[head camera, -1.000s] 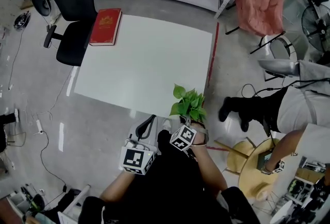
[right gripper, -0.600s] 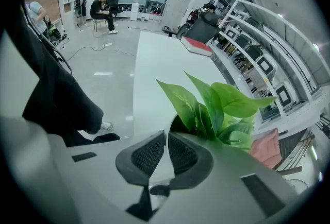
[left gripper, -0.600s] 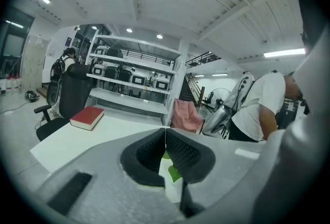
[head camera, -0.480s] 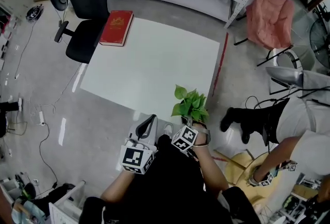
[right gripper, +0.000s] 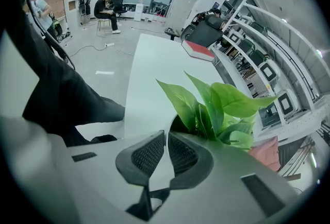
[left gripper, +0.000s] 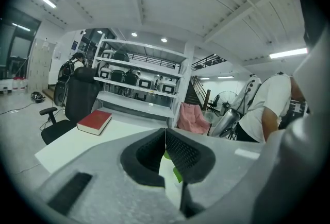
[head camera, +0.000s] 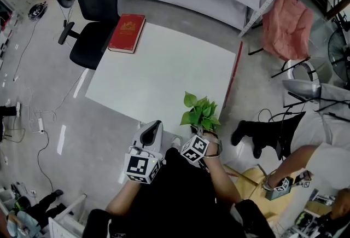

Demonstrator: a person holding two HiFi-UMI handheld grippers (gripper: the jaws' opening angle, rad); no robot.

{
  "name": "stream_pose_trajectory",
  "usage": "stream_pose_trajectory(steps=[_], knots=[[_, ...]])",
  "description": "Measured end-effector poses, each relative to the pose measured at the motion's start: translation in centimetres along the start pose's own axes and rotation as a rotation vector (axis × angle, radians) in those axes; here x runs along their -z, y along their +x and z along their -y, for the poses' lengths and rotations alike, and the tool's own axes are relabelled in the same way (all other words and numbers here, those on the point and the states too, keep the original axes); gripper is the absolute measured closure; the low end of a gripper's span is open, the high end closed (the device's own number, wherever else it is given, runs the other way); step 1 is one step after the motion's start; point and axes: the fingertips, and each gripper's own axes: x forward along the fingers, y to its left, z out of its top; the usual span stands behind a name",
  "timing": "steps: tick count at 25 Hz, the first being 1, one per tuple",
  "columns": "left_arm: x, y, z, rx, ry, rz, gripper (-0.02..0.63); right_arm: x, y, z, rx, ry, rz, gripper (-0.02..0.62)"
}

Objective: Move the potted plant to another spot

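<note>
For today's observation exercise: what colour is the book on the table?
Red; the book shows best in the head view.

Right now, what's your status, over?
Left gripper shut, empty. Right gripper shut on potted plant, near edge of table. Red book at far corner, well off.

You have: one table; one red book; one potted plant; two tools, left tool and right tool; one black office chair; one pink folding chair.
</note>
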Motion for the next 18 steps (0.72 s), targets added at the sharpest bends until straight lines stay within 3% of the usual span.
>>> stream_pose_trajectory(steps=[18], knots=[[-4.8, 7.0, -11.3, 0.092, 0.024, 0.008, 0.589, -11.2, 4.2, 6.5, 0.036, 0.044, -0.004, 0.577]])
